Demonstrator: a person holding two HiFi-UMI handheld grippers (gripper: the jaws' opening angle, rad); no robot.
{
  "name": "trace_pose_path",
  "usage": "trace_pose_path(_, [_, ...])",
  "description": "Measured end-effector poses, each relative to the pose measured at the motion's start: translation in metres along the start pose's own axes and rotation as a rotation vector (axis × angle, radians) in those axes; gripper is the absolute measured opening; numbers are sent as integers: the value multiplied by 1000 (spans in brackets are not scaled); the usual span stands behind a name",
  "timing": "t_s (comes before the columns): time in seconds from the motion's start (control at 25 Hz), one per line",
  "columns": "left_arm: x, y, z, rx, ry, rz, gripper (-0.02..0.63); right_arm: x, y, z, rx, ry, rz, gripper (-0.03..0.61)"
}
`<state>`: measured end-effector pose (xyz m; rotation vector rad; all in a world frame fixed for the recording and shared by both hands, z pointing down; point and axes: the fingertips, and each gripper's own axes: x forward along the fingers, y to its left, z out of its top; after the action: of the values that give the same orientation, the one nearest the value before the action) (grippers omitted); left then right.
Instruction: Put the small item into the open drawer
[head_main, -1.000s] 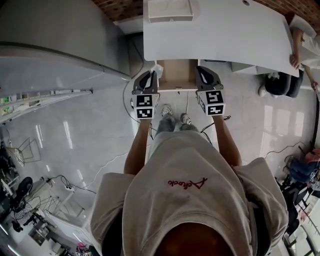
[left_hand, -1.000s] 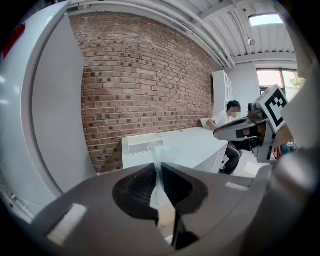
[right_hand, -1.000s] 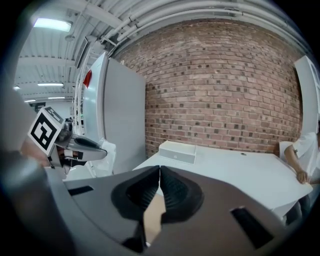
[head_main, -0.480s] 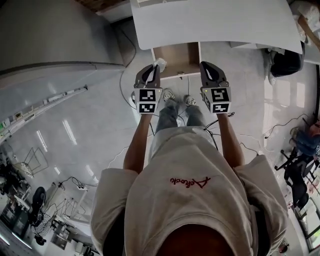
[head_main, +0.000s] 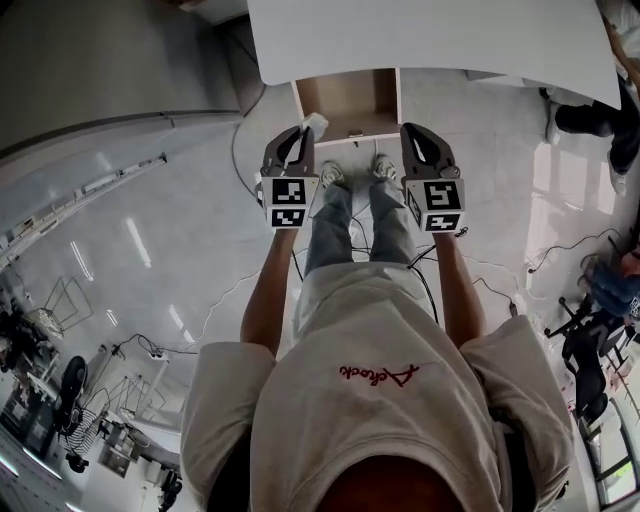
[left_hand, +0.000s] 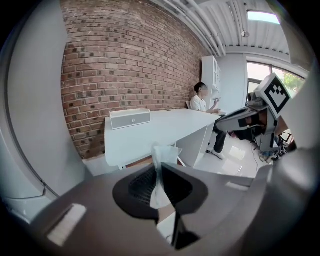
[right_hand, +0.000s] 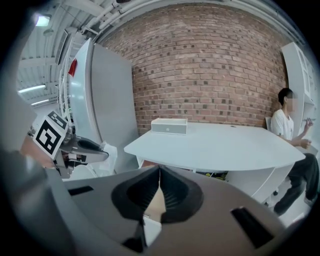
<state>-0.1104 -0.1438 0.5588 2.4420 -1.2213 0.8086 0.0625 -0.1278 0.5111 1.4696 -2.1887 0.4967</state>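
White plastic packet (left_hand: 161, 156) sat pinched between the nearly closed jaws of the left gripper (head_main: 301, 140), just short of the open drawer (head_main: 350, 95). The right gripper (head_main: 417, 140) was closed and empty. The carry seemed underway; next the packet needed moving over the drawer and releasing.

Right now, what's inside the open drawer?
The drawer shows only its bare brown bottom. Its back is covered by the white tabletop, so I cannot see there. The left gripper holds the small item.

Right gripper (right_hand: 159, 172), fingers (right_hand: 176, 192) pressed together, faces the white table (right_hand: 215, 147); a white box (right_hand: 169, 126) on it, a person (right_hand: 286, 125) seated beside it.
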Motion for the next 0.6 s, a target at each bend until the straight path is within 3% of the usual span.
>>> trace_pose_path(0.6, [37, -35, -48, 30, 75, 80, 31, 21, -20, -67, -23, 47, 140, 12])
